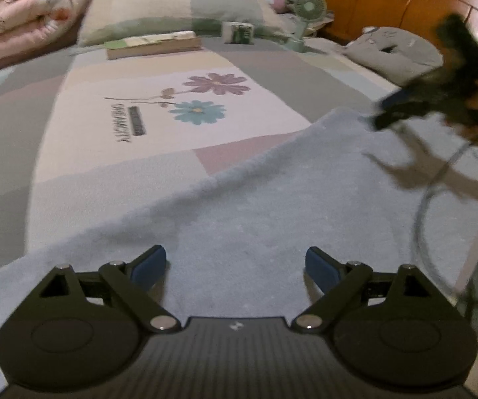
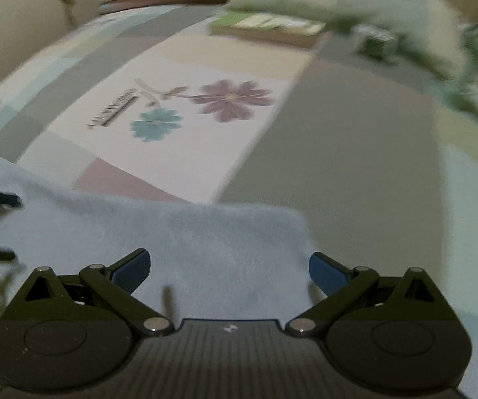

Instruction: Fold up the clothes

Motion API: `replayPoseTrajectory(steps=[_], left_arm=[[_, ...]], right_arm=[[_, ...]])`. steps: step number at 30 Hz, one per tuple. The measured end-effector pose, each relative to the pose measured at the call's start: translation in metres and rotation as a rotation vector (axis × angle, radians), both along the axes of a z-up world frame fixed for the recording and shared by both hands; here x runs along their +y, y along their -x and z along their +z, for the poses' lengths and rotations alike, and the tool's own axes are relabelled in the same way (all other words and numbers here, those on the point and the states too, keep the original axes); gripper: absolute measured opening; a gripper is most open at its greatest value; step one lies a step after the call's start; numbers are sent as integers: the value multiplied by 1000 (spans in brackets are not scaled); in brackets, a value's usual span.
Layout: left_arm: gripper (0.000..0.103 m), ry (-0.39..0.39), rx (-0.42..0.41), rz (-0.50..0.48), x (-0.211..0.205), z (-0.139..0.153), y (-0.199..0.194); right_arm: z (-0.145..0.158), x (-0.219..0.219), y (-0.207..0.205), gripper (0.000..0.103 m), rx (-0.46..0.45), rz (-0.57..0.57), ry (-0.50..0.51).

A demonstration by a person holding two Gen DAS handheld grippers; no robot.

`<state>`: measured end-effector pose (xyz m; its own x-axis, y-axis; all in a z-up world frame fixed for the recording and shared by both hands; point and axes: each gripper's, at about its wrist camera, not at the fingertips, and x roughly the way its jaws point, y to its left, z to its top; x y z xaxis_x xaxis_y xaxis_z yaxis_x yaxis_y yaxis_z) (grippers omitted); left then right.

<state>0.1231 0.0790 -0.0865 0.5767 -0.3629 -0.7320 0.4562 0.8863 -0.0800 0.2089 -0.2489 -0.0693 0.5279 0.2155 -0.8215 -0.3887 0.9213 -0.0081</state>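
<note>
A pale blue fleece garment [image 1: 272, 206] lies spread flat on the bed, its far edge running across the sheet. My left gripper [image 1: 235, 266] hovers over its near part, jaws wide open with nothing between the blue pads. In the right wrist view the same pale blue garment [image 2: 179, 232] shows its far right corner, and my right gripper [image 2: 229, 271] stands open above it, also holding nothing. The right gripper appears blurred at the right edge of the left wrist view, over the cloth [image 1: 438, 99]. The left gripper's tip [image 2: 2, 198] shows at the left edge of the right wrist view.
The bed sheet [image 1: 179, 126] has colour blocks and a flower print. A pillow [image 1: 179, 3], a long flat box [image 1: 154, 46], a small carton [image 1: 239, 33], a green fan [image 1: 307, 8] and a grey cushion [image 1: 395, 51] sit at the head. Pink bedding [image 1: 22, 20] lies far left.
</note>
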Motion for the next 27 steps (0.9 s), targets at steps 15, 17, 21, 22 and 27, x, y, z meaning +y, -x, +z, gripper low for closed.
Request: replayPoseTrajectory(steps=[15, 17, 21, 22, 27], left_arm=[[93, -129, 14, 55, -14, -11, 38], [93, -160, 16, 61, -16, -7, 42], [91, -234, 14, 67, -25, 3, 50], [91, -242, 3, 60, -29, 6, 51], [91, -197, -59, -5, -74, 21, 52]], right_arm=[[-53, -96, 87, 103, -27, -159, 21], [-51, -109, 99, 103, -30, -179, 25], [-36, -116, 119, 103, -57, -294, 47], [-31, -109, 126, 103, -75, -290, 28], [-21, -57, 152, 103, -152, -169, -108]])
